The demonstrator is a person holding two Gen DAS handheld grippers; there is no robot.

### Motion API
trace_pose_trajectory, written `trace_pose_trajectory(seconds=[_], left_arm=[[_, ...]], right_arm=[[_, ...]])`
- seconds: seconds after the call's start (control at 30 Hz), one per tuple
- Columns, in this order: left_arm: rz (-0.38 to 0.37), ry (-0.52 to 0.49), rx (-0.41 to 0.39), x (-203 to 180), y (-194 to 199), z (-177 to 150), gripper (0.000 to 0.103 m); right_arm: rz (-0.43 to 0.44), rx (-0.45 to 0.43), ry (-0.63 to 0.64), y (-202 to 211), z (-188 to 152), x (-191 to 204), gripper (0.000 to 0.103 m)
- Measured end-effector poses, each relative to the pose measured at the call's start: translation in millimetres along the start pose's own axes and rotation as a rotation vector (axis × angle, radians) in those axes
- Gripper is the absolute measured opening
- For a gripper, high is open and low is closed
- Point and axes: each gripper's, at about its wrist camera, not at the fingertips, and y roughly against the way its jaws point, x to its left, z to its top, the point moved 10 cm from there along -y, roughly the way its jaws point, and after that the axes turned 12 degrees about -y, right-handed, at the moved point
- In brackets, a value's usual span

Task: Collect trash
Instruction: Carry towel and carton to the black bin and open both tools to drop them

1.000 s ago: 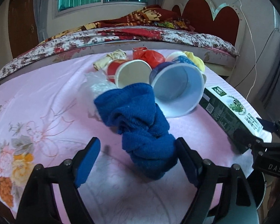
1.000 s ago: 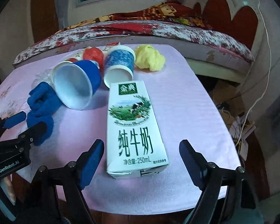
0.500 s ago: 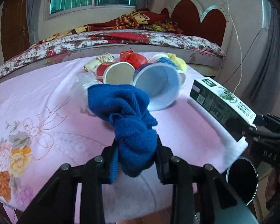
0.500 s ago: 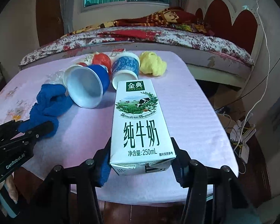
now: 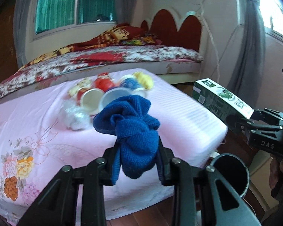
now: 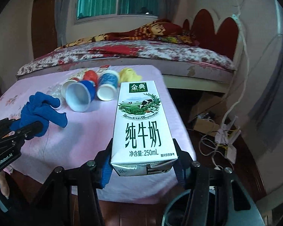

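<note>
Cloth (image 5: 135,131) squeezed in left tongs (image 5: 138,162), carton (image 6: 143,130) in right tongs (image 6: 143,166); carton may slip beside the bin (image 5: 230,175) below.

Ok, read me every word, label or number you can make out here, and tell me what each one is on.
"金典 SATINE", "纯牛奶", "净含量:250mL": front of the milk carton.
Curved line under its cow picture and small print at its bottom right: too small to read reliably.
"GenRobot.AI": left gripper body.
"DAS": right gripper body.
Cups: no legible text.
</note>
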Motion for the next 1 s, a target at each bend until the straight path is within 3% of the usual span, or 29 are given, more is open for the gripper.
trace_pose_trajectory(seconds=[0.53,1.0], left_arm=[[-0.268,-0.182,-0.023,-147,11,10,0.033],[-0.457,-0.317,0.066,-258,-6,-16,0.033]], right_arm=[[-0.158,0.001,-0.111,64,-38,-120,0.057],[-0.261,0.151,-0.188,68,-127,-211,0.057]])
